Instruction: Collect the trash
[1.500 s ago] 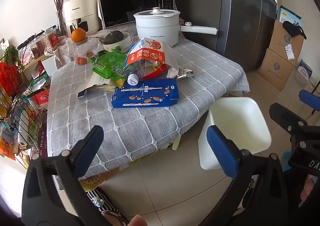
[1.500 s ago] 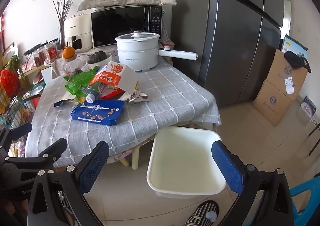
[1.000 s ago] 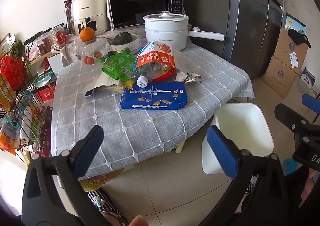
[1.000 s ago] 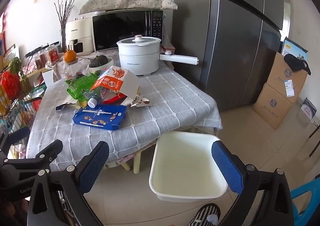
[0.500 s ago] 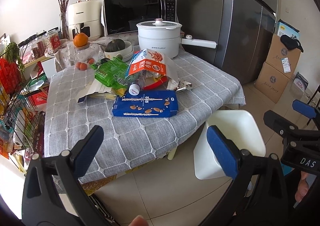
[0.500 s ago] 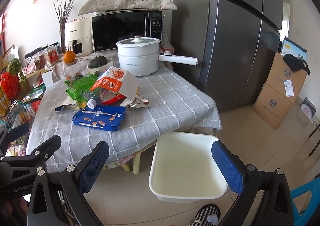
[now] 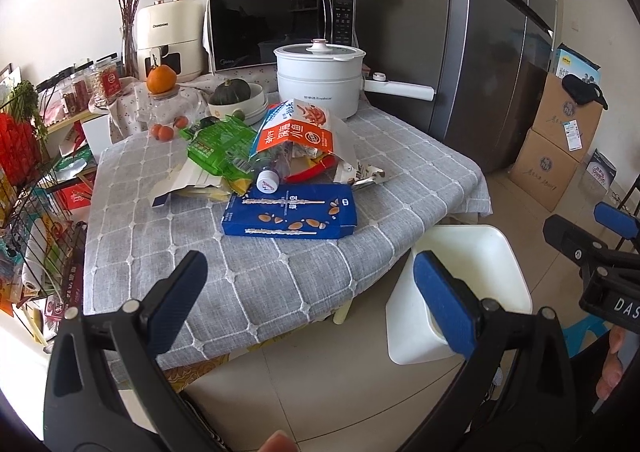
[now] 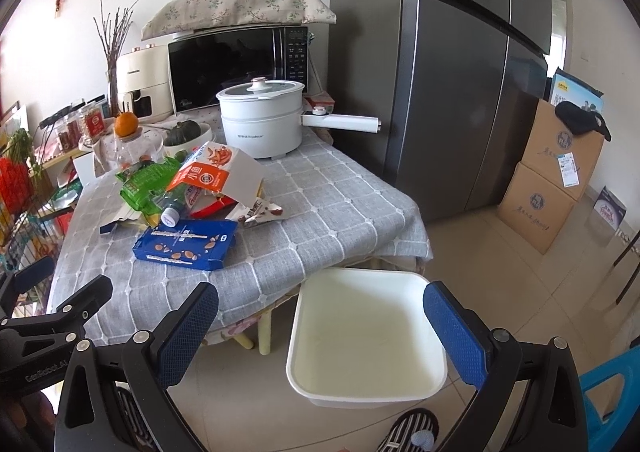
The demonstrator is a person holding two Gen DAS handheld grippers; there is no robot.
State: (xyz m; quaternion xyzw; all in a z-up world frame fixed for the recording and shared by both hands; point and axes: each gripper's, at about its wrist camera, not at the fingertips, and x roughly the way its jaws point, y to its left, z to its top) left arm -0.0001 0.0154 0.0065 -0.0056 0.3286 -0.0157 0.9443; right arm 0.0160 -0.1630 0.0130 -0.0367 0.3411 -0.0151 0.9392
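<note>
Both hand-held grippers, left (image 7: 308, 288) and right (image 8: 320, 322), still spread, empty; blue box (image 7: 291, 215) nearer than before

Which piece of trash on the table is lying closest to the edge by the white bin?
The flat blue box, lying in front of the pile. The green bag and the orange and white bag sit farther back.

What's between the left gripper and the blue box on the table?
Nothing but bare grey tablecloth. In the left wrist view the left gripper is open, and the blue box lies beyond it at the near edge of the trash pile.
</note>
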